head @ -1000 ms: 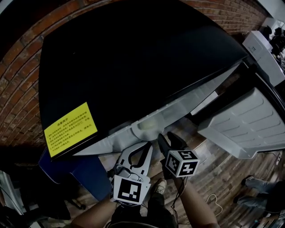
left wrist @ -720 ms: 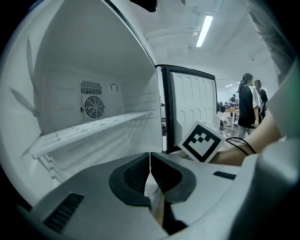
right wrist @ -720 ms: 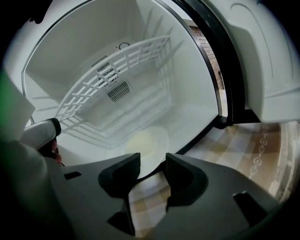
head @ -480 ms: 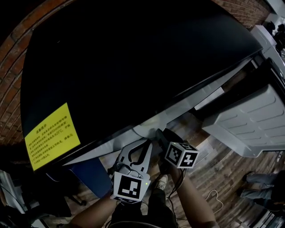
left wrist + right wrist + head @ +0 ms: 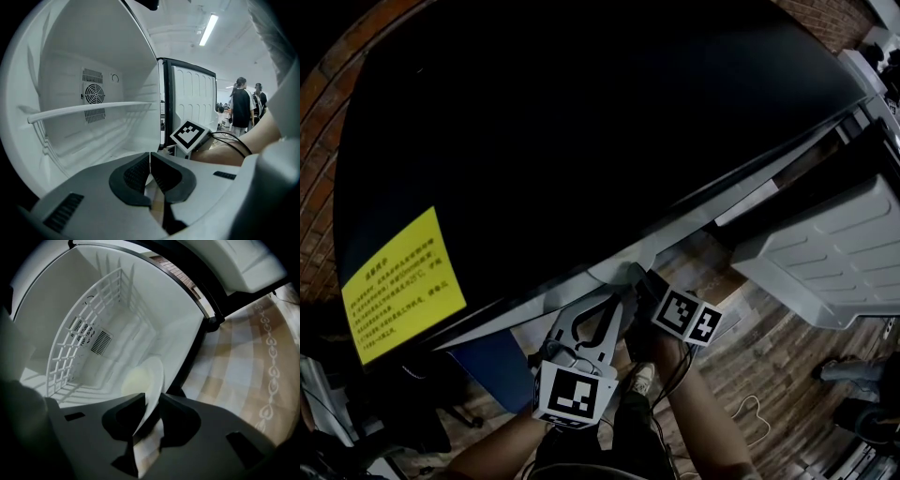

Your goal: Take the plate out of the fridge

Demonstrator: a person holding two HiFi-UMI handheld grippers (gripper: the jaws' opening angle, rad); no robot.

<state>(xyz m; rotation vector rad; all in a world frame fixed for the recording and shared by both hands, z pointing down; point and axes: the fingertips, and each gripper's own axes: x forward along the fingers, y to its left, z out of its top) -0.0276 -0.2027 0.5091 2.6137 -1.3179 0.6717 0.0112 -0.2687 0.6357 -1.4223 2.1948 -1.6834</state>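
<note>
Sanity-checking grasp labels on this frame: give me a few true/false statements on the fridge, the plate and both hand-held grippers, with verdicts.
1. The fridge door stands open. True.
2. The right hand-held gripper has nothing between its jaws. False: the rim of the plate sits between its jaws, which are closing on it.
3. The left hand-held gripper has its jaws together and holds nothing. True.
4. The plate is already outside the fridge. False: it is inside the white compartment, near the wire shelf.
5. A yellow sticker is on the fridge's black outside. True.
</note>
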